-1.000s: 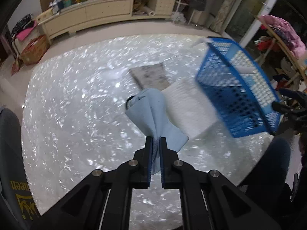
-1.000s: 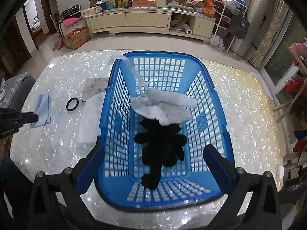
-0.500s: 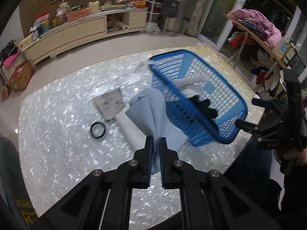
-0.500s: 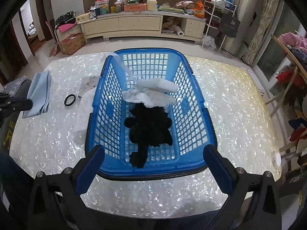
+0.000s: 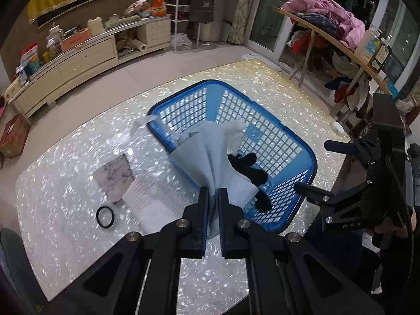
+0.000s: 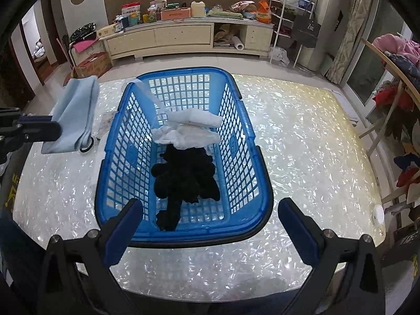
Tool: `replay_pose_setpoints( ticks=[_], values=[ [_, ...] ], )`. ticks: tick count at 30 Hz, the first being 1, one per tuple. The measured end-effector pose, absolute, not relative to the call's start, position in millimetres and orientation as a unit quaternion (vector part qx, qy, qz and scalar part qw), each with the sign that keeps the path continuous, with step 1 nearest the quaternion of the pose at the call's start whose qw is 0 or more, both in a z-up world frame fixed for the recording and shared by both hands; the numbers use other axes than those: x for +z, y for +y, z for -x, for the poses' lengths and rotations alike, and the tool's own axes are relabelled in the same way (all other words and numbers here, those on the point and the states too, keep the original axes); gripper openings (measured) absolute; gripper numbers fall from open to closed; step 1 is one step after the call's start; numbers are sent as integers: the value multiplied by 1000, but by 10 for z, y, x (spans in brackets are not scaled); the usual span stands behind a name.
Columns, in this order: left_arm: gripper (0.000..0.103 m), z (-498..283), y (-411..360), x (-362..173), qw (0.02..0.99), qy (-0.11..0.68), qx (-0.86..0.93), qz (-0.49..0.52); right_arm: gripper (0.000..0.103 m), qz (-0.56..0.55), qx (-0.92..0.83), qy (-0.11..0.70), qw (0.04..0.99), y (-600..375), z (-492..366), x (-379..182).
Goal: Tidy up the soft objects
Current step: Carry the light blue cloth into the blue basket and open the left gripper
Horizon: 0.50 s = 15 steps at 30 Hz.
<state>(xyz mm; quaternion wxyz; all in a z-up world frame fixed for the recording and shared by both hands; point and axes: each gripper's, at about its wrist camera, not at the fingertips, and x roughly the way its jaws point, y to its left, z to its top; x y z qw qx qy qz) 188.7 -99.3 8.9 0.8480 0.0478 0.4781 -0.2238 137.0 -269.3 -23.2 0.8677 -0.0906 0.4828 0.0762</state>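
My left gripper [image 5: 214, 197] is shut on a light blue cloth [image 5: 210, 157] and holds it in the air beside the left rim of the blue basket [image 5: 302, 155]. In the right wrist view the cloth [image 6: 74, 115] hangs left of the basket [image 6: 115, 141]. The basket holds a black garment [image 6: 183, 178] and a white cloth [image 6: 189, 131]. My right gripper [image 6: 210, 233] is open and empty at the basket's near end. A white towel [image 5: 155, 202] and a grey patterned cloth [image 5: 114, 177] lie on the table.
A black ring [image 5: 105, 216] lies on the pearl-patterned table [image 6: 302, 144] left of the towel. A small white disc [image 6: 378, 214] sits at the table's right edge. A clothes rack [image 5: 328, 26] stands at the right, a long sideboard [image 6: 183, 36] behind.
My left gripper has carried the blue cloth up and to the right, from over the towel to beside the basket. The right gripper has pulled back from the basket, which now rests flat.
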Motion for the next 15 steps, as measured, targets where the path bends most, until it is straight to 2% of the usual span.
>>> replay_pose_setpoints(
  ticks=[15],
  values=[
    [6,-2324,-1489,-177,828,497,-244,-83,103,77,74,494,863,-2874,-1563,-365]
  ],
)
